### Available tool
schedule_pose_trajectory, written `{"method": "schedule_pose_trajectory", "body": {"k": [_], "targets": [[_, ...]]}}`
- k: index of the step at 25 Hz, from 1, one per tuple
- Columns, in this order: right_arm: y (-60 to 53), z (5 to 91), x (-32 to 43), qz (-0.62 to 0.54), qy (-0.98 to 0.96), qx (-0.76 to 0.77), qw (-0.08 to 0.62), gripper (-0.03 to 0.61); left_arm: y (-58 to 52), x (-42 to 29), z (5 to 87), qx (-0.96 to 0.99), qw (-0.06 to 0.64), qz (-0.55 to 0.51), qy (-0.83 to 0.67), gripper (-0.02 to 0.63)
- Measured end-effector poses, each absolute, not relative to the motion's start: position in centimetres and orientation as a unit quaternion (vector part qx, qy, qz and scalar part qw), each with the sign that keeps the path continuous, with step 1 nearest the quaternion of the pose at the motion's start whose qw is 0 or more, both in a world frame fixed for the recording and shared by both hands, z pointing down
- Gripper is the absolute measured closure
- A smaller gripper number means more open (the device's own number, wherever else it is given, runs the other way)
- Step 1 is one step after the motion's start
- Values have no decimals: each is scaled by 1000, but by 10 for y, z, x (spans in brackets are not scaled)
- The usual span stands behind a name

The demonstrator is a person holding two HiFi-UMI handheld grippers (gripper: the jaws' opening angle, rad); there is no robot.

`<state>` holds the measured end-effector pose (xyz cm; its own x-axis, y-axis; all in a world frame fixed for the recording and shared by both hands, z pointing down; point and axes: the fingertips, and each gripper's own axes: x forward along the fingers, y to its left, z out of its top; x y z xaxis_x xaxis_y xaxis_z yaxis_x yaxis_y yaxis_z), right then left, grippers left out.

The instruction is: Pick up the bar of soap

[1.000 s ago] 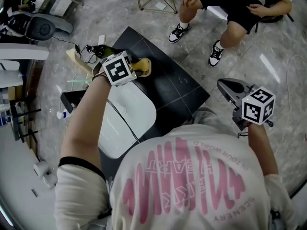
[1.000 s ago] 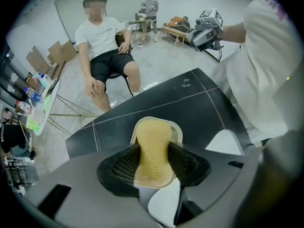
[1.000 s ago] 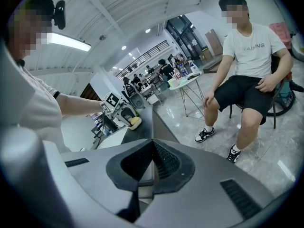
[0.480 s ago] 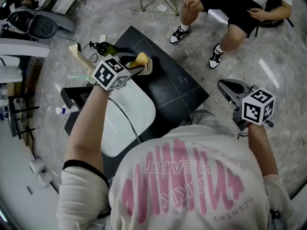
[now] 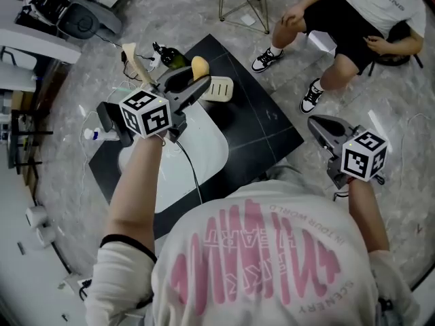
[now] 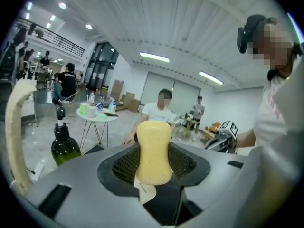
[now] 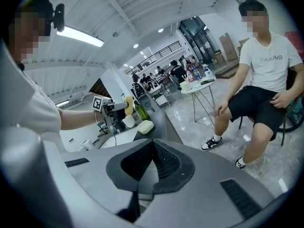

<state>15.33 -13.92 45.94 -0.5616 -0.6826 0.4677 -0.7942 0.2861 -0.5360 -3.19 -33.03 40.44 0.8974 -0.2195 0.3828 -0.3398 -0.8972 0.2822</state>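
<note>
Floor [image 5: 380,100] grey marbled stone, glossy. Dark bench [image 5: 265,124] with white basin [image 5: 212,148] set in. Round white side table [image 6: 97,118] on thin metal legs, bottles on top. Ribbed white ceiling [image 6: 190,27] — long strip lights [image 6: 154,57], round downlights [image 6: 61,5]. Upper gallery railing [image 6: 50,32] at left. Tall dark-framed glazing [image 6: 100,68] behind — white walls [image 6: 228,103] beside it. Brown boxes [image 6: 127,99] stacked by far wall.
</note>
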Motion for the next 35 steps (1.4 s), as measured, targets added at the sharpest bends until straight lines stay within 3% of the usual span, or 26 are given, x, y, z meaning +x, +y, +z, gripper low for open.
{"method": "schedule_pose_trajectory", "body": {"k": [7, 14, 22, 35], "targets": [[-176, 380, 95, 299, -863, 406, 12, 565, -279, -65, 313, 961, 184, -24, -207, 425], [-184, 311, 11, 236, -917, 321, -23, 565, -223, -110, 273, 949, 178, -104, -239, 424], [-167, 310, -36, 237, -934, 267, -11, 565, -187, -142, 279, 944, 155, -92, -275, 424], [-165, 317, -28, 221, -934, 279, 21, 565, -175, -138, 290, 945, 157, -82, -274, 423]]}}
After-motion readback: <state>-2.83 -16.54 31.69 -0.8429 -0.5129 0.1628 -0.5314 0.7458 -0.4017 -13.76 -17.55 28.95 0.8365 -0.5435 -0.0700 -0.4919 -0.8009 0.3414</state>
